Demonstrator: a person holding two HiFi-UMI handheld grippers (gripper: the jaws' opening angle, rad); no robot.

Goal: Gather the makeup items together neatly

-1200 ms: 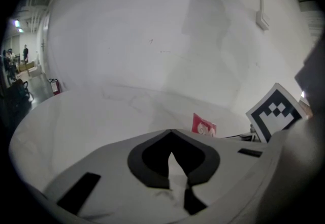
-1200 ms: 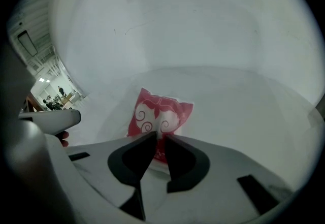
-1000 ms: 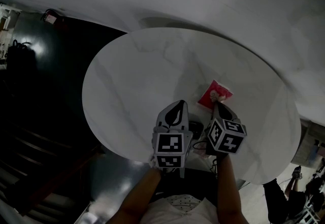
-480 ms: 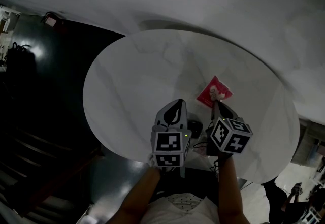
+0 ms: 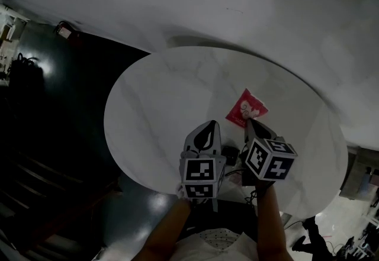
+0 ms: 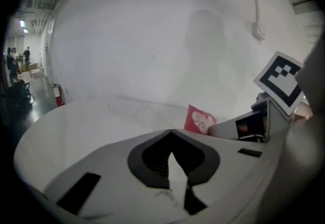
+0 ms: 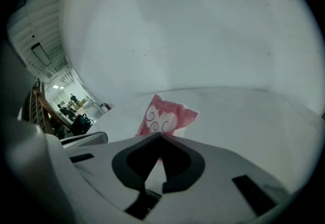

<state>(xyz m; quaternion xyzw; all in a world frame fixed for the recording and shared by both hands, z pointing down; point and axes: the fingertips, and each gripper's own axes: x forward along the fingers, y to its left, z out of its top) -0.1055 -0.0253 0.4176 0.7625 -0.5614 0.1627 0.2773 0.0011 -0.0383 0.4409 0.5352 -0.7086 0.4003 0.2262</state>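
Note:
A red sachet with white swirls (image 5: 246, 109) lies flat on the round white marble table (image 5: 160, 94), right of centre. My right gripper (image 5: 251, 125) is shut and empty, its tip just short of the sachet's near corner. In the right gripper view the sachet (image 7: 165, 115) lies directly beyond the closed jaws of the right gripper (image 7: 160, 136). My left gripper (image 5: 205, 128) is shut with nothing in it and hovers beside the right one over the table's near side. From the left gripper view, the sachet (image 6: 199, 120) shows ahead to the right of the left gripper (image 6: 170, 131), next to the right gripper's body (image 6: 249, 127).
A small dark object (image 5: 230, 153) sits between the two grippers near the table's front edge; what it is I cannot tell. Dark floor lies left of the table, with a red fire extinguisher (image 5: 64, 30) by the white wall. People stand far off (image 7: 73, 101).
The right gripper's tip, which overlapped the sachet before, has drawn back to its near corner. The head view has shifted a little. The left gripper has hardly moved.

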